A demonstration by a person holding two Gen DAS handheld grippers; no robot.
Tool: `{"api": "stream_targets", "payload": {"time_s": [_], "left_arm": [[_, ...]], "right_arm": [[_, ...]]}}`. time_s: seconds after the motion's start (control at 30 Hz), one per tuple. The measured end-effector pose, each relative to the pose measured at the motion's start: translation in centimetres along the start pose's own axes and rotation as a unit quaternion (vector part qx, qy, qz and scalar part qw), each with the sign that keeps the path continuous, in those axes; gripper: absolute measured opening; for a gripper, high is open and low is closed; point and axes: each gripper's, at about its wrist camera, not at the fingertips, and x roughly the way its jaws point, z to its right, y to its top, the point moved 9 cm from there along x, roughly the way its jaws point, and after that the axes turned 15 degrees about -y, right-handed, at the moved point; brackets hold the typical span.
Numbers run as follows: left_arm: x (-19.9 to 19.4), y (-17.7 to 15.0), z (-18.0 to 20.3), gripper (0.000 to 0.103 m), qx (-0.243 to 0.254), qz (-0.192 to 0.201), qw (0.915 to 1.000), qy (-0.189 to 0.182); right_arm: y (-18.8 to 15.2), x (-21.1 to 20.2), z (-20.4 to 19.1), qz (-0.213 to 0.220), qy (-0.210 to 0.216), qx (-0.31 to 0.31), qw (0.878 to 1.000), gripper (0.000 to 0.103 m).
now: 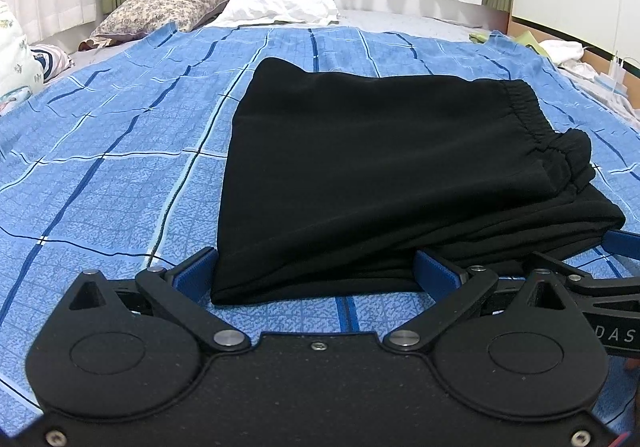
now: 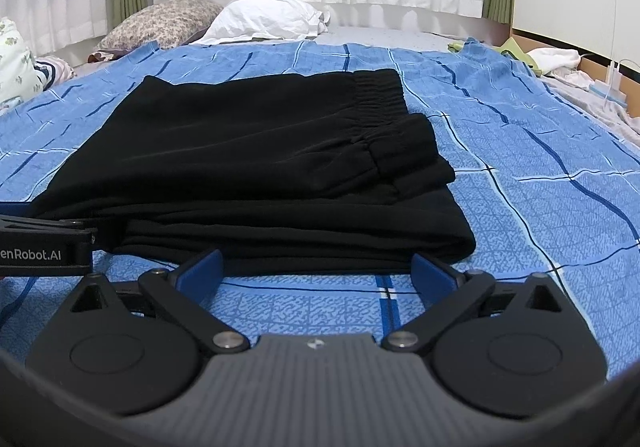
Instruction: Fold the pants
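Note:
Black pants (image 1: 380,167) lie folded into a thick stack on the blue plaid bedspread (image 1: 100,175), elastic waistband at the right. They also show in the right wrist view (image 2: 256,167). My left gripper (image 1: 316,271) is open, its blue fingers (image 1: 196,271) wide apart at the stack's near edge, holding nothing. My right gripper (image 2: 316,267) is open just short of the stack's near edge, over the bedspread (image 2: 540,167), and empty. The right gripper's body shows at the right edge of the left wrist view (image 1: 600,283). The left gripper's body shows at the left edge of the right wrist view (image 2: 44,243).
A floral pillow (image 1: 160,7) and a white pillow (image 1: 280,3) lie at the head of the bed under white curtains. Bedding is piled at the far left (image 1: 16,59). Cloths and small items lie along the wooden bed edge at the right (image 1: 568,51).

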Motion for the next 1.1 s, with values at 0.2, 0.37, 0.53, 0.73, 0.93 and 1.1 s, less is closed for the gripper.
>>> {"api": "stream_targets", "payload": {"time_s": [0.2, 0.37, 0.53, 0.73, 0.93, 1.1], "left_arm": [[-0.01, -0.01, 0.01, 0.103, 0.001, -0.002, 1.0000, -0.002], [0.09, 0.03, -0.13, 0.103, -0.004, -0.005, 1.0000, -0.006], [0.14, 0.08, -0.20, 0.103, -0.004, -0.003, 1.0000, -0.007], [0.19, 0.05, -0.24, 0.103, -0.005, -0.004, 0.9999, -0.009], [0.16, 0.04, -0.22, 0.103, -0.004, -0.004, 0.9999, -0.008], [0.16, 0.02, -0.23, 0.103, -0.004, -0.004, 0.9999, -0.008]], "right_arm": [[-0.01, -0.01, 0.01, 0.000, 0.000, 0.000, 1.000, 0.103], [-0.01, -0.02, 0.00, 0.000, 0.000, 0.000, 1.000, 0.103], [-0.01, -0.02, 0.00, 0.000, 0.000, 0.000, 1.000, 0.103], [-0.02, -0.02, 0.00, 0.000, 0.000, 0.000, 1.000, 0.103], [-0.01, -0.02, -0.01, 0.000, 0.000, 0.000, 1.000, 0.103], [-0.01, -0.01, -0.01, 0.000, 0.000, 0.000, 1.000, 0.103]]}}
